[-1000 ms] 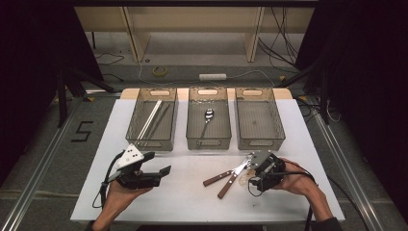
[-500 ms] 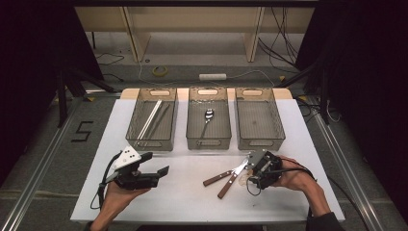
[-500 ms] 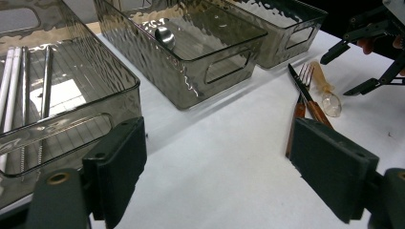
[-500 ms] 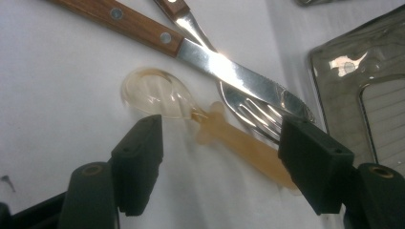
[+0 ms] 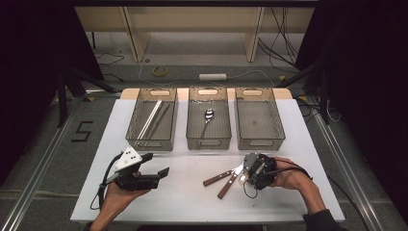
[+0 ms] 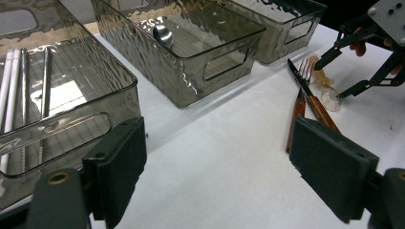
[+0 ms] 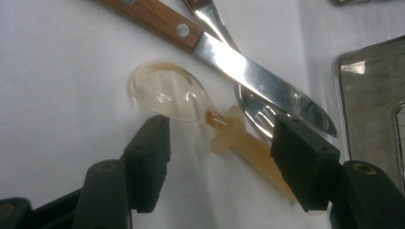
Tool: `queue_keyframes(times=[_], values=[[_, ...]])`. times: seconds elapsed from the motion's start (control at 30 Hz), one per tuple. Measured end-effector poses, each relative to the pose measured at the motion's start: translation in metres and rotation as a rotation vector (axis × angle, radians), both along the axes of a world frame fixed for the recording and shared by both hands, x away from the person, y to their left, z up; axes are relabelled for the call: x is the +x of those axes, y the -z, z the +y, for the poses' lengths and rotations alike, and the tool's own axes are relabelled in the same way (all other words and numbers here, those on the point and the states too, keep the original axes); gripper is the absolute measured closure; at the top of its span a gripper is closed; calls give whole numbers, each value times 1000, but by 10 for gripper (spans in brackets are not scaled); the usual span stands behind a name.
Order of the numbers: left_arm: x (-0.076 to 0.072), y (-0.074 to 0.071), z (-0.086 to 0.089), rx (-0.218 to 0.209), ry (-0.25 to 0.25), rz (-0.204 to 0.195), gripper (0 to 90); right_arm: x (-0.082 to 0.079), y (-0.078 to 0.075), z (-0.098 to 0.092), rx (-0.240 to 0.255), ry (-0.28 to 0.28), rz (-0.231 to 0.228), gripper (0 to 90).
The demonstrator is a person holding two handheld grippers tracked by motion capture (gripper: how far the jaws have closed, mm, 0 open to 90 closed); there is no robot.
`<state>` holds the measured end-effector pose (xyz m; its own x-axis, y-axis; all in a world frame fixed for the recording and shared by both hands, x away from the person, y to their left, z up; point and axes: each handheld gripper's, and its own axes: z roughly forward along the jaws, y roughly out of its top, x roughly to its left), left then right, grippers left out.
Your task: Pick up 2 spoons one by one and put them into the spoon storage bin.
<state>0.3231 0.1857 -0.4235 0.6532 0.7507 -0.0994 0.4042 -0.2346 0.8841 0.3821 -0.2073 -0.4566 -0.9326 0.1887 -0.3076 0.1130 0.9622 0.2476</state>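
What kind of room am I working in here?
Probably a lab recording bay: a white table hemmed by black curtains, loose cables on the floor, and a taped number 5 beside it.

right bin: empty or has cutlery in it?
Empty. In the high view the right bin shows just its bare mesh floor; the middle bin holds a spoon.

I am looking at a lab set up for recording, not a home. A white table [image 5: 159, 192] is standing on a grey floor with metal rails [image 5: 38, 163] running along both sides. Black curtains [image 5: 33, 43] are hanging left and right. Loose cables [image 5: 284, 38] are lying on the floor behind the table, next to a roll of tape [image 5: 160, 71]. A number five [image 5: 82, 131] is taped on the floor. Plain wooden shelves [image 5: 192, 24] are standing at the back.
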Motion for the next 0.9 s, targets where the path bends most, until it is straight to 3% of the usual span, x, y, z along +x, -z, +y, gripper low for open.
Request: queue_keyframes(times=[0.7, 0.9], values=[[0, 1, -2, 10, 6, 6, 202, 6, 3, 3, 13, -26, -3, 498], [-1, 1, -2, 13, 8, 6, 203, 6, 3, 3, 17, -33, 9, 565]])
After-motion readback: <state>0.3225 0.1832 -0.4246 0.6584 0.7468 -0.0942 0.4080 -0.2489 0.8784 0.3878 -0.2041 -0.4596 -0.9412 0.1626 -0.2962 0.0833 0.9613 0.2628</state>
